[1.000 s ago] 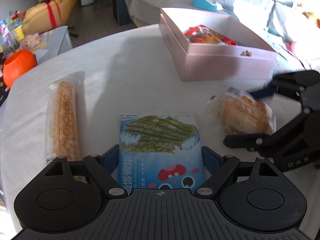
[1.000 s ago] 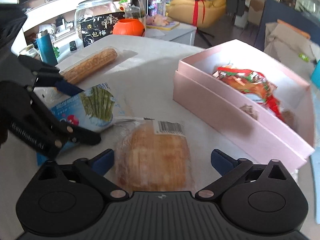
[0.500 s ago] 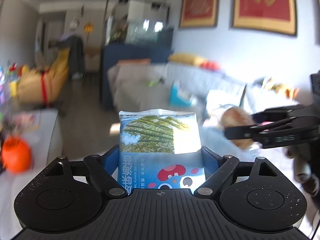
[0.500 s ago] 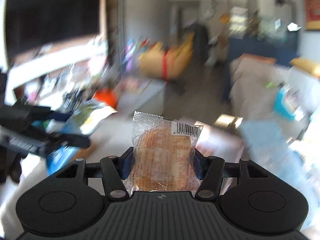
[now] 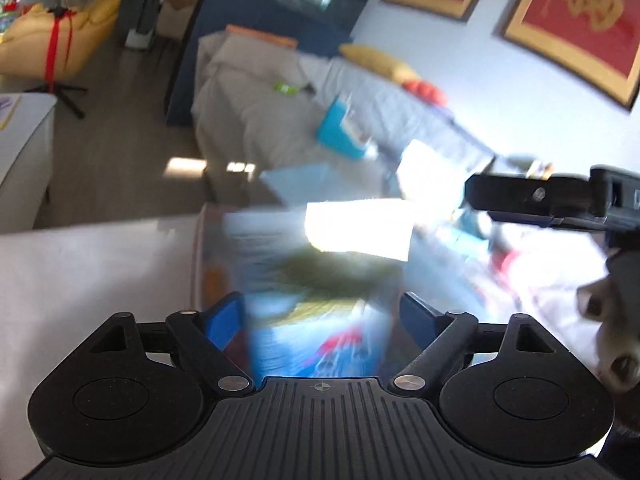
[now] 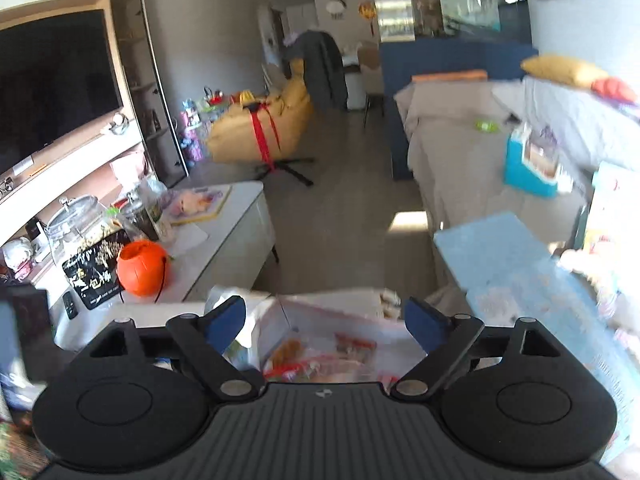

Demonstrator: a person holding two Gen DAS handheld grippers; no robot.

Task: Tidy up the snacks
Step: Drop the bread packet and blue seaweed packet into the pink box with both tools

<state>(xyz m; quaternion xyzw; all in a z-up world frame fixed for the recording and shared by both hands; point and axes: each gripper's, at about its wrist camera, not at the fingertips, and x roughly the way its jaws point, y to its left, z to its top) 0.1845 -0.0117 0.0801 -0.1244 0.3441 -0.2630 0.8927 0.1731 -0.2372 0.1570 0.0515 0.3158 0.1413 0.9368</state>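
Note:
In the left wrist view the blue seaweed snack packet (image 5: 320,312) shows blurred between the spread fingers of my left gripper (image 5: 322,316), apart from both blue pads, over the pink box's edge (image 5: 198,264). My right gripper (image 5: 540,200) shows at the right edge. In the right wrist view my right gripper (image 6: 326,318) is open and empty above the pink box (image 6: 332,316), where red and orange snack bags (image 6: 320,360) lie blurred. The bread packet cannot be made out.
A white table surface (image 5: 92,264) lies at the left. A side table (image 6: 208,240) carries an orange pumpkin pot (image 6: 143,266), jars and a black bag. A grey sofa (image 6: 460,140) stands beyond, with a blue mat (image 6: 520,264) at the right.
Both grippers have opened. The left one has let go of the seaweed packet and the right one has let go of the bread packet, both now over the pink box.

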